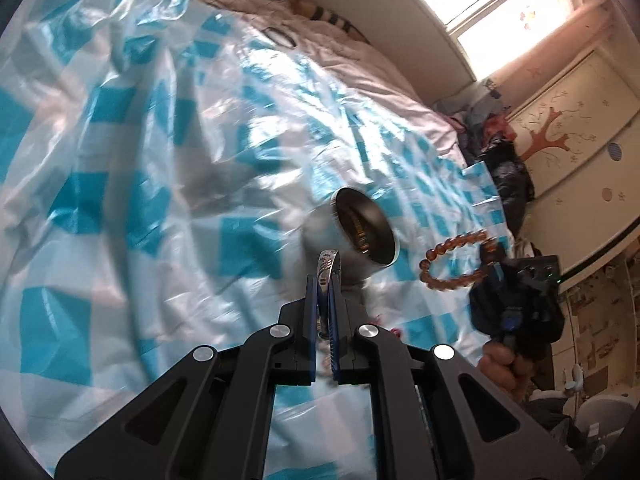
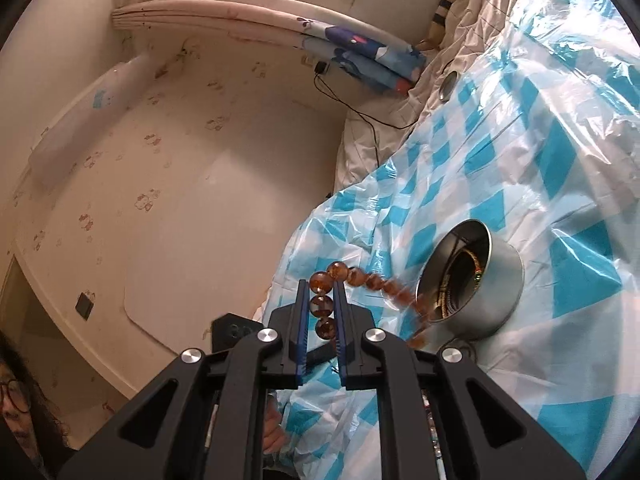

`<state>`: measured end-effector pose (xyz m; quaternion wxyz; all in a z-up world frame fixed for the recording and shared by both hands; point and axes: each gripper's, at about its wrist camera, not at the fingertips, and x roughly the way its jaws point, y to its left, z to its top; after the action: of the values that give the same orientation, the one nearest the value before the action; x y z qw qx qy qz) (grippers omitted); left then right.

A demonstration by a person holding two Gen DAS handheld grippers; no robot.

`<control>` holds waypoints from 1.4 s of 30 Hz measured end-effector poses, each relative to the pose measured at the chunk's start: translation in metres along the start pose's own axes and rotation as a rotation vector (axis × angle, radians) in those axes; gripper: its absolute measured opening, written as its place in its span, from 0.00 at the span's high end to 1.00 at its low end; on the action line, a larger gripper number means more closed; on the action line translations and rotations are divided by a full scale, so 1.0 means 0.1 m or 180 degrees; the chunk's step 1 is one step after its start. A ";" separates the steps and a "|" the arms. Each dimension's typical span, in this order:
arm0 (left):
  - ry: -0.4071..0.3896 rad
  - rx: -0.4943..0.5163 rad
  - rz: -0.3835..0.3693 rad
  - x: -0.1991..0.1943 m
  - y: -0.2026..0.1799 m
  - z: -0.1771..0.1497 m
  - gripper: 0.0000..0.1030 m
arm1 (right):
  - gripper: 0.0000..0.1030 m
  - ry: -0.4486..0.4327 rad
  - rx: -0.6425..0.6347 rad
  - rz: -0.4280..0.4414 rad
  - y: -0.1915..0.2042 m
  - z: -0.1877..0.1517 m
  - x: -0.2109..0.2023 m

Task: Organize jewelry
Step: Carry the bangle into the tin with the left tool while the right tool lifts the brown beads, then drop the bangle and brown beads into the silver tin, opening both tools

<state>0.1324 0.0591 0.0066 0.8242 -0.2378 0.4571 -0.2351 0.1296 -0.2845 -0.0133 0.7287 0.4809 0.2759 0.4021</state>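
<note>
My left gripper is shut on a flat silver bangle, held edge-on above the blue-and-white checked plastic sheet. Just beyond it stands a round metal bowl with several pieces of jewelry inside. To its right, my right gripper dangles an amber bead bracelet. In the right wrist view my right gripper is shut on that bead bracelet. The loose end of the bracelet swings, blurred, toward the rim of the bowl.
The sheet covers a bed with pale bedding. A small round metal lid lies on the bedding near folded blue cloth and a black cable. A wall and window run along the bed. A person sits at lower left.
</note>
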 end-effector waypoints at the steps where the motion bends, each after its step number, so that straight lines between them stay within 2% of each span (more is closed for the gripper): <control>1: -0.0012 0.0004 -0.0031 0.02 -0.05 0.02 0.96 | 0.88 0.0003 0.0009 -0.0003 -0.01 0.00 0.00; 11: -0.0113 0.0291 -0.0058 0.21 -0.56 0.20 0.96 | 0.88 0.0016 -0.0032 0.0047 0.03 0.09 0.03; 23: -0.0142 0.0217 -0.0244 0.71 -0.72 0.43 0.95 | 0.88 0.0105 -0.0042 -0.0098 -0.08 0.30 0.14; 25: -0.0082 0.0190 -0.0177 0.85 -0.70 0.44 0.95 | 0.88 0.0139 -0.0059 -0.0134 -0.11 0.33 0.17; 27: 0.0085 0.0158 0.0188 1.05 -0.64 0.43 0.85 | 0.88 0.0173 -0.0058 -0.0170 -0.15 0.35 0.21; 28: 0.0124 0.0144 0.0381 1.10 -0.61 0.42 0.74 | 0.88 0.0189 -0.0048 -0.0187 -0.17 0.36 0.23; 29: 0.0129 0.0134 0.0516 1.11 -0.59 0.42 0.69 | 0.88 0.0205 -0.0040 -0.0199 -0.19 0.38 0.25; 30: 0.0113 0.0155 0.0505 1.08 -0.59 0.42 0.68 | 0.88 0.0224 -0.0038 -0.0216 -0.22 0.39 0.28; 32: -0.0002 0.0235 0.0604 0.95 -0.62 0.43 0.55 | 0.88 0.0263 -0.0056 -0.0240 -0.23 0.40 0.33; 33: -0.0105 0.0263 0.0650 0.87 -0.62 0.43 0.52 | 0.88 0.0288 -0.0078 -0.0258 -0.23 0.40 0.37; 35: -0.0233 0.0261 0.0614 0.71 -0.59 0.43 0.50 | 0.88 0.0373 -0.0146 -0.0355 -0.24 0.41 0.48; 37: -0.0274 0.0222 0.0641 0.59 -0.51 0.44 0.49 | 0.87 0.0544 -0.0270 -0.0686 -0.27 0.37 0.65; 38: -0.0276 0.0220 0.0657 0.56 -0.48 0.44 0.49 | 0.86 0.0642 -0.0321 -0.0942 -0.30 0.34 0.73; 40: -0.0261 0.0214 0.0694 0.50 -0.44 0.43 0.49 | 0.83 0.0684 -0.0348 -0.1203 -0.35 0.29 0.76; 42: -0.0228 0.0235 0.0732 0.44 -0.41 0.39 0.48 | 0.73 0.0614 -0.0402 -0.1287 -0.31 0.29 0.69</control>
<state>0.1798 0.0076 0.0217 0.8697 -0.1616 0.4426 -0.1470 0.1986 -0.2458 -0.0322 0.7933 0.3286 0.4092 0.3086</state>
